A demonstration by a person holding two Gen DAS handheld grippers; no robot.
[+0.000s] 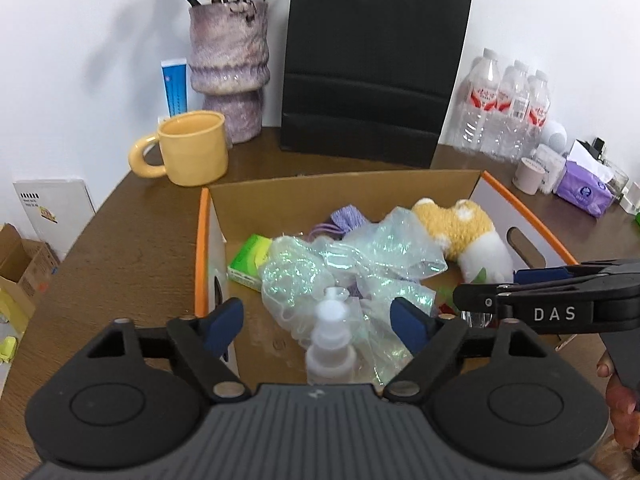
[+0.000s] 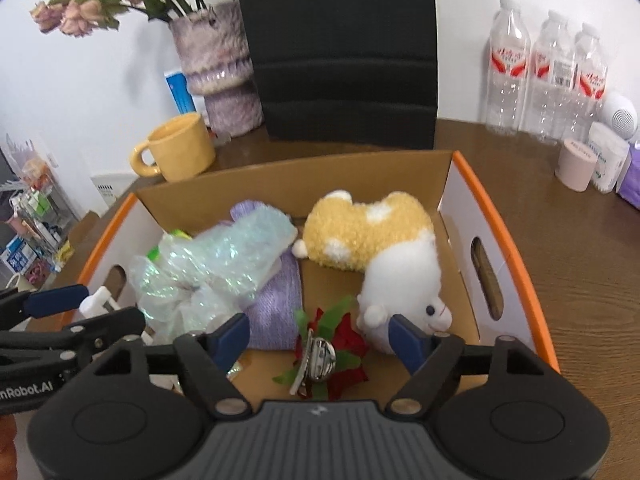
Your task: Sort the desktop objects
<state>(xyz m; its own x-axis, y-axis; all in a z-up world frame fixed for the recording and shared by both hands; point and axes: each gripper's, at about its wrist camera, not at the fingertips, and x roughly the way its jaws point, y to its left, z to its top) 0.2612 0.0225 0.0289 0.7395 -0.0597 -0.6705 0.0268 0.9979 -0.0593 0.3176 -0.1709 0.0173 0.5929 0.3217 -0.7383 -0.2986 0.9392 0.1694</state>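
A: Both grippers have open jaws and nothing is pressed between the pads. The left gripper (image 1: 318,322) stands wide around a small white spray bottle (image 1: 331,344) without touching it. The right gripper (image 2: 318,338) is open over a red and green flower clip (image 2: 324,354).

B: So which step is it?

A: I judge that these two things were just dropped, so it is the end of a placing step. Next, both hands should lift out of the cardboard box (image 2: 460,184) and look for another object on the desk (image 2: 580,280).

B: What is inside the box?

A: At the near side, the bottle on the left and the clip on the right. Farther in, a crumpled shiny plastic bag (image 2: 216,256), a purple knitted thing (image 2: 276,312), a green packet (image 1: 250,262) at left, and a yellow and white plush toy (image 2: 372,248) at the far right.
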